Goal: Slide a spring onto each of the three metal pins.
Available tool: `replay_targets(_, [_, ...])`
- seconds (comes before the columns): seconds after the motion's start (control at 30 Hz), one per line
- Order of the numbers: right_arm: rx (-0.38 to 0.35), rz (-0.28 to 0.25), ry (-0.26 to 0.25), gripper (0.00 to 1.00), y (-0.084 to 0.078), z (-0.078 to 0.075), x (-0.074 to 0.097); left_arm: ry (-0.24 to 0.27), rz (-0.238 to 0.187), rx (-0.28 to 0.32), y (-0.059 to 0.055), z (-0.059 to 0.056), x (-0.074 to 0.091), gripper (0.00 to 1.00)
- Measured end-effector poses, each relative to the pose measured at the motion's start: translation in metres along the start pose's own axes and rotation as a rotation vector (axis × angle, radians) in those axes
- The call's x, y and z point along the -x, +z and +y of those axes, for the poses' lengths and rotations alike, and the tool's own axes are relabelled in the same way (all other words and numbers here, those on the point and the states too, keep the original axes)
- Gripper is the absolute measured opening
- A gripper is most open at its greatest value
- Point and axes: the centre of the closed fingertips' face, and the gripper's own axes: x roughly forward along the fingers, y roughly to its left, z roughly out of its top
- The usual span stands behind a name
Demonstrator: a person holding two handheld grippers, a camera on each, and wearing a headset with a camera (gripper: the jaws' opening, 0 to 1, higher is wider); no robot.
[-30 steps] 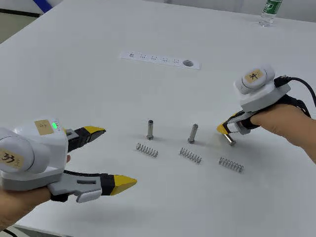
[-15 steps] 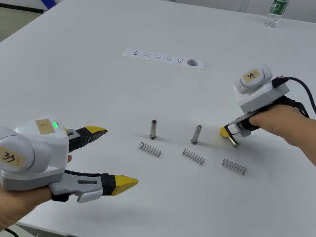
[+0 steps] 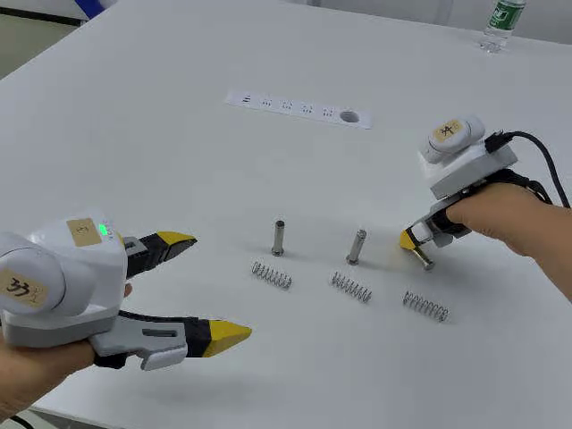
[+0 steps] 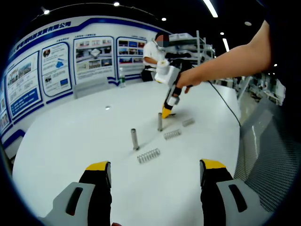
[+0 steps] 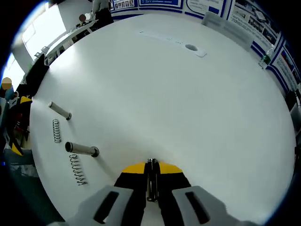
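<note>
I hold the third pin (image 3: 422,258) tilted, clamped in my right gripper (image 3: 413,243). Its spring (image 3: 424,306) lies loose just beside it. My left gripper (image 3: 219,286) hangs spread and empty, well apart. Next, I reckon, the left should fetch that spring and thread it on.

Tan stickers (image 3: 22,288) on the left gripper (image 3: 221,286) and right gripper (image 3: 411,241) bear handwritten marks, none legible.

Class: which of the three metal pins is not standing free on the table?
The rightmost pin: the right tool is shut on it and it leans; the left pin and middle pin stand upright, untouched.
</note>
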Motion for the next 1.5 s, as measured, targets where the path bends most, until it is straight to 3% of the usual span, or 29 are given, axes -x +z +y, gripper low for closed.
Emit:
replay_targets(0.17, [-0.012,-0.014,-0.019,0.08,0.001,0.000,0.001,0.000,0.001,-0.002,0.000,-0.001,0.000,0.78])
replay_targets(0.37, [-0.021,-0.076,-0.009,0.08,-0.004,0.002,0.006,0.002,-0.003,-0.008,0.004,0.000,0.001,0.78])
replay_targets(1.03, [-0.007,-0.230,-0.028,0.09,-0.008,0.012,0.053,-0.016,-0.007,-0.037,0.013,-0.006,-0.002,0.78])
replay_targets(1.5, [0.008,-0.251,-0.026,0.09,-0.017,0.017,0.058,-0.018,-0.012,-0.047,0.017,-0.009,-0.002,0.78])
